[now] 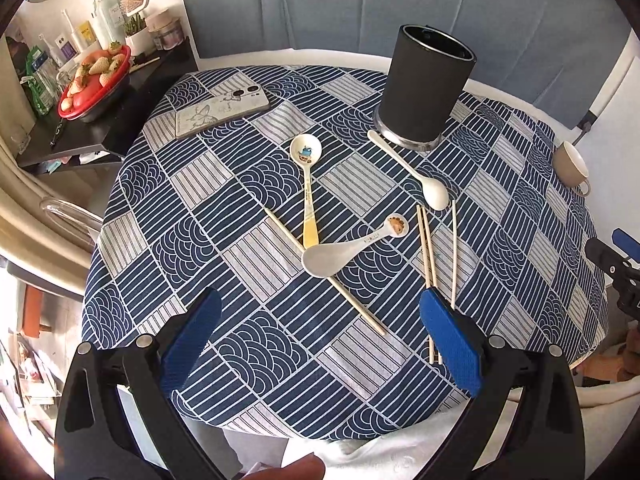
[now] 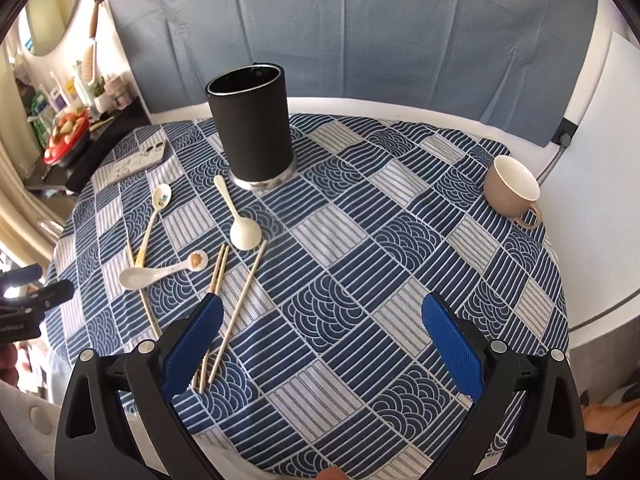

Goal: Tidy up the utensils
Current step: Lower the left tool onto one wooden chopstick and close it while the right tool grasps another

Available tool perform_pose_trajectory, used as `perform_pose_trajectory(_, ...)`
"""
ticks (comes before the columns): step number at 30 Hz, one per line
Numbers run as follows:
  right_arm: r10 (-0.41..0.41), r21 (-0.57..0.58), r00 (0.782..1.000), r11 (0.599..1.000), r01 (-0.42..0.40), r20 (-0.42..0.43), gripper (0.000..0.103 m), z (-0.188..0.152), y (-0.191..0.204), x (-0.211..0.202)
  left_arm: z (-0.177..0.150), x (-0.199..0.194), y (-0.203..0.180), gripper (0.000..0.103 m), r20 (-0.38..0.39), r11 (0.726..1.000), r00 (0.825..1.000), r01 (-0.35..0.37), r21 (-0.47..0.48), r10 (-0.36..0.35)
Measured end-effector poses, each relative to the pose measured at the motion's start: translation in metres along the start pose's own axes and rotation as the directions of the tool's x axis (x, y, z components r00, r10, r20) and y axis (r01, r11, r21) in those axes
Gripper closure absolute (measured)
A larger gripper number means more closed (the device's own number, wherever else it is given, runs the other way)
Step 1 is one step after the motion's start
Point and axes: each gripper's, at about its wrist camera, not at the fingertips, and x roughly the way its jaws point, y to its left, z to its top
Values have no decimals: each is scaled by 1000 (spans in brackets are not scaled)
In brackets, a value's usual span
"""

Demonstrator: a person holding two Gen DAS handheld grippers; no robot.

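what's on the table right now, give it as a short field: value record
surface: round table under a blue patterned cloth
holder: black cylinder, upright, open top, nothing visible inside
spoons: three, all loose on the cloth: plain white spoon, yellow-handled spoon, dinosaur-print spoon
chopsticks: four, loose: a pair, a single beside it, a single under the dinosaur-print spoon
other items: phone, beige cup
left gripper: open, holding nothing
right gripper: open, holding nothing
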Motion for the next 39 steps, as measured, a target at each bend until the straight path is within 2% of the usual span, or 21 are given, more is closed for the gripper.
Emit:
perform_pose_trajectory(12,7,-43,994,999,-11,-106,8,2,15,50,1,48,10,6,-117,1000,993,-31,1,31)
perform_pose_trajectory(18,12,-49,988,999,-19,-151,8,3,21,75,4,68,12,6,-153,1000,988,-20,-21,17)
perform_pose_trajectory(30,33,-58,969,997,-49,-244,8,-3,37,125,6,113,13,6,-260,999,966,-6,-54,-9)
perform_pose_trajectory(35,45,-53,962,997,-62,-271,8,-2,44,140,6,128,13,6,-282,998,959,-25,-55,8)
perform_pose_trajectory(39,25,-98,960,994,-54,-278,8,-2,52,149,6,141,13,6,-296,998,954,-51,-37,38)
